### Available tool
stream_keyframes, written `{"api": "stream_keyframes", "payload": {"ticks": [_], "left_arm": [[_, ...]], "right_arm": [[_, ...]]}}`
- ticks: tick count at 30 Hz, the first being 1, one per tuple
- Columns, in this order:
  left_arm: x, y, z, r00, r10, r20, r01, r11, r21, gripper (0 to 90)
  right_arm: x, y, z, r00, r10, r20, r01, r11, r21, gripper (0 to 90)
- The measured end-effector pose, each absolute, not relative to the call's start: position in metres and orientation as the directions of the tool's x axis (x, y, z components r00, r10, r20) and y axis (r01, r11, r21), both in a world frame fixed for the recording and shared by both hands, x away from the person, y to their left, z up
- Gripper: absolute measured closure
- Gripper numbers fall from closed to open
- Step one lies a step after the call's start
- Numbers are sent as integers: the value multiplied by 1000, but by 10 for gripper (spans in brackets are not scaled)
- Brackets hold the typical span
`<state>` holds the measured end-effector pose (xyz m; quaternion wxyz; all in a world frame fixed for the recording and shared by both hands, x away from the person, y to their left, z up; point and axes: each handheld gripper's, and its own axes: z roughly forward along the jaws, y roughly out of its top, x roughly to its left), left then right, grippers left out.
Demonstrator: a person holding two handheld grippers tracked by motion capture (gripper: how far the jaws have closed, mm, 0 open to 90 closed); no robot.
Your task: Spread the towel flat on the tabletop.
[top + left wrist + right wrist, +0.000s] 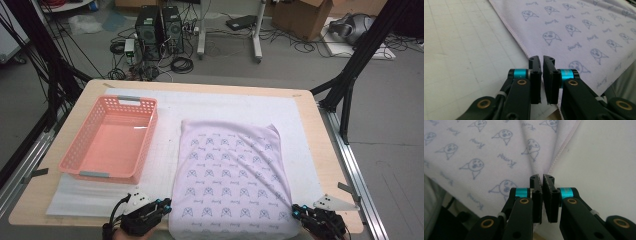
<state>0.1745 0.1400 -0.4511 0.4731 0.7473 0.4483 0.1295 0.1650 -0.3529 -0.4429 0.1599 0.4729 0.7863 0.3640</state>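
A pale lilac cloth (230, 170) printed with small blue faces lies flat on the white mat, its near edge hanging over the table front. My left gripper (167, 202) sits at the cloth's near left corner. In the left gripper view the hem of the cloth (579, 30) runs into the left gripper (542, 58), whose jaws stand a thin slit apart on it. My right gripper (295, 210) is at the near right corner. In the right gripper view the pink-stitched hem of the cloth (474, 145) enters the right gripper (542, 176), whose jaws pinch together on it.
A pink plastic basket (152, 130) with nothing in it stands left of the cloth on the white gridded mat (165, 150). The wooden table (320, 150) ends just right of the cloth. Beyond the far edge are cables, computer boxes and black frame legs on the floor.
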Motion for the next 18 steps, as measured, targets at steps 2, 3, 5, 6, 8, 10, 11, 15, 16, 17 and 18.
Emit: {"api": "stream_keyframes", "payload": {"ticks": [2,3,5,6,8,10,11,15,16,17,18], "left_arm": [[177,139,-451,549,801,-239,541,-123,832,657],[179,138,-451,542,808,-232,530,-115,840,600],[185,134,-453,530,815,-236,535,-106,838,515],[188,131,-454,529,814,-239,543,-109,833,498],[192,123,-458,544,809,-223,548,-141,825,498],[192,116,-460,560,811,-173,519,-180,836,535],[192,114,-461,560,816,-143,506,-200,839,641],[186,114,-458,566,815,-126,510,-226,830,872],[184,116,-457,565,814,-135,518,-224,825,873],[180,119,-457,562,815,-141,524,-219,823,874],[177,123,-456,565,813,-142,529,-224,818,875]], "right_arm": [[165,-353,-442,-492,866,87,608,270,747,655],[166,-352,-442,-487,869,82,593,261,762,618],[168,-351,-442,-475,877,72,582,252,774,574],[169,-351,-443,-468,881,73,586,247,772,558],[172,-349,-445,-451,890,75,591,235,772,551],[175,-349,-448,-434,898,71,592,225,774,555],[177,-348,-449,-428,901,65,594,226,772,571],[182,-348,-451,-444,892,84,603,228,764,851],[182,-348,-450,-462,881,102,607,231,760,861],[180,-347,-449,-466,879,99,612,240,754,867],[179,-348,-448,-480,871,102,616,251,747,871]]}}
